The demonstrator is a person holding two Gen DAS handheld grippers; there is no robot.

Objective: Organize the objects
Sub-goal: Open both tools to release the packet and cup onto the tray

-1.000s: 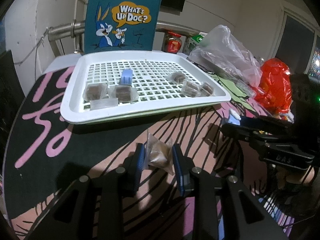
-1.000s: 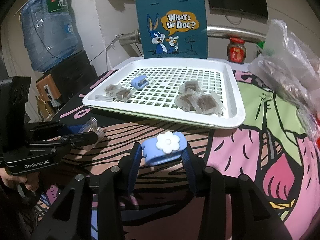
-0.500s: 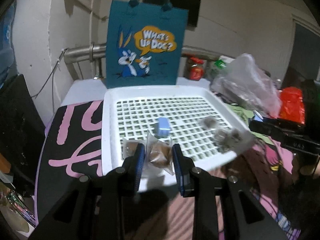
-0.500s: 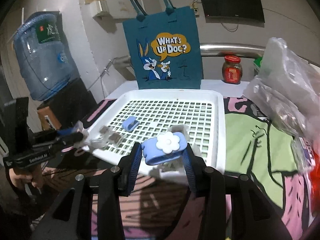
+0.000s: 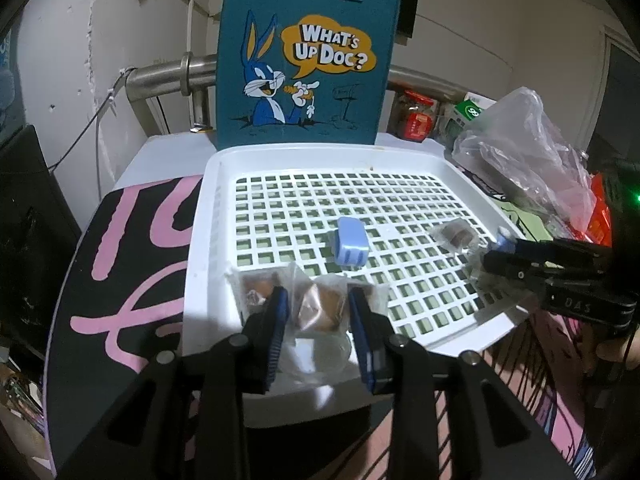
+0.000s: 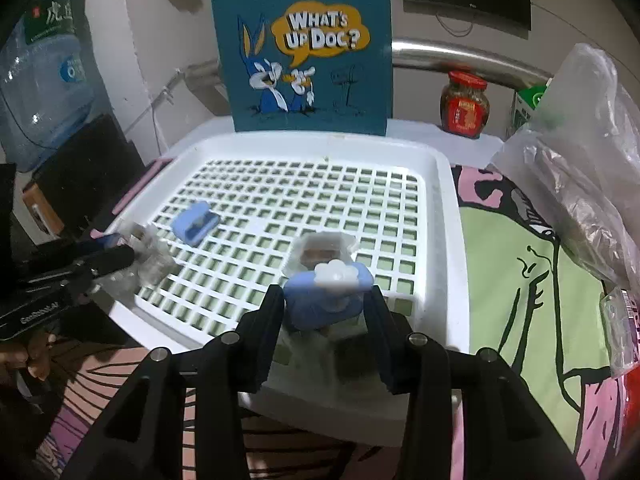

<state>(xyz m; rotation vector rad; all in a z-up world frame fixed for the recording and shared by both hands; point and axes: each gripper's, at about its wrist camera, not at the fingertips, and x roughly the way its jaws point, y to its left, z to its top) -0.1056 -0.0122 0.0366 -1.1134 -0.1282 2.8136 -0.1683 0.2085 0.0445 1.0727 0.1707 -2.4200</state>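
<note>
The left tongs hang over the near left part of the white tray. A wrapped snack sits between their pads, and the jaws have just been opening; whether the pads still press it I cannot tell. The right tongs grip a blue clip with a white flower, over the tray's near edge at 6 o'clock. A second blue clip lies mid-tray, another snack at 3 o'clock. A teal bag stands at 12 o'clock.
</note>
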